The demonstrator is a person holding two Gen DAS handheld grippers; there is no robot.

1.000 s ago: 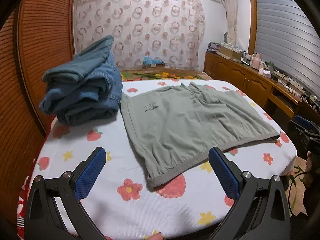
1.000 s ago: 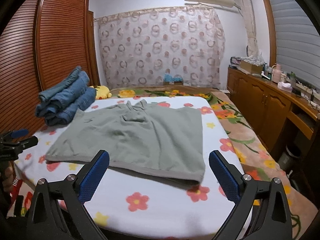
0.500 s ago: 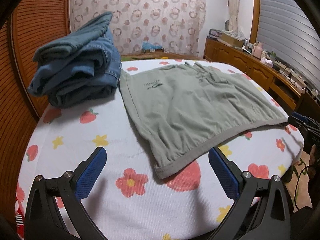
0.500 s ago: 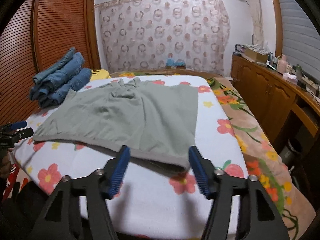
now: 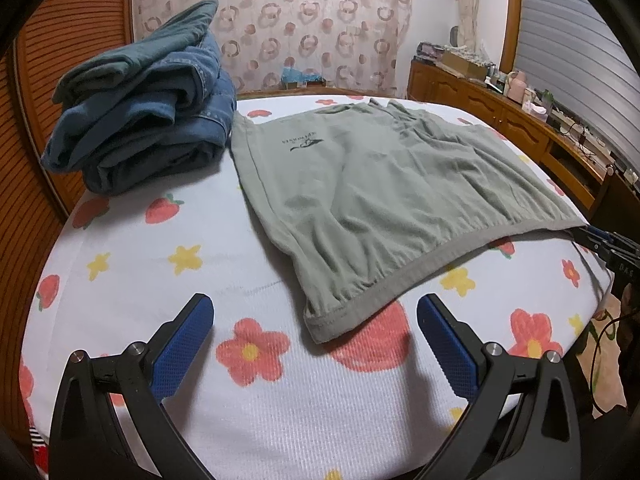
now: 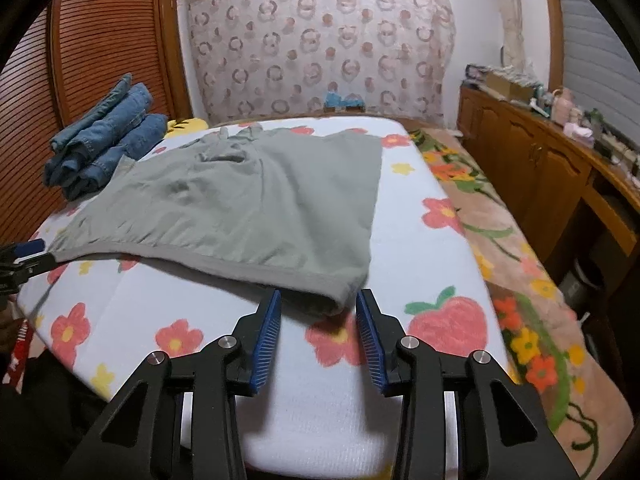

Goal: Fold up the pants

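The grey-green pants [image 5: 384,196] lay spread flat on the bed [image 5: 132,264], on a white cover printed with flowers and strawberries; the waistband edge ran along the near side, toward both grippers; a small dark logo [image 5: 302,142] showed on the cloth near the far left side.

The left gripper [image 5: 316,334] sat low over the cover, its blue pads [image 5: 182,344] spread wide apart; the near left corner of the waistband [image 5: 324,322] lay between them, just ahead, not touched by either pad so far as the left wrist view showed.

The right gripper [image 6: 318,334] had its blue pads [image 6: 266,340] partly drawn in, a clear gap left between them; the near right corner of the waistband [image 6: 340,300] lay just ahead of that gap, at the pad tips; contact could not be told, the cloth there being slightly blurred; nothing was pinched.

From the left wrist view the other gripper's tips appeared at the far right end of the waistband; from the right wrist view the left gripper's tips appeared at the left end of the same edge.

A stack of folded blue jeans [image 5: 140,120] stood on the bed just beside the pants, at their far left corner; a patterned curtain [image 6: 320,40] hung behind the bed; a wooden cabinet [image 6: 532,160] ran along the right wall, cluttered on top; a slatted wooden wardrobe [image 6: 100,48] stood at left.
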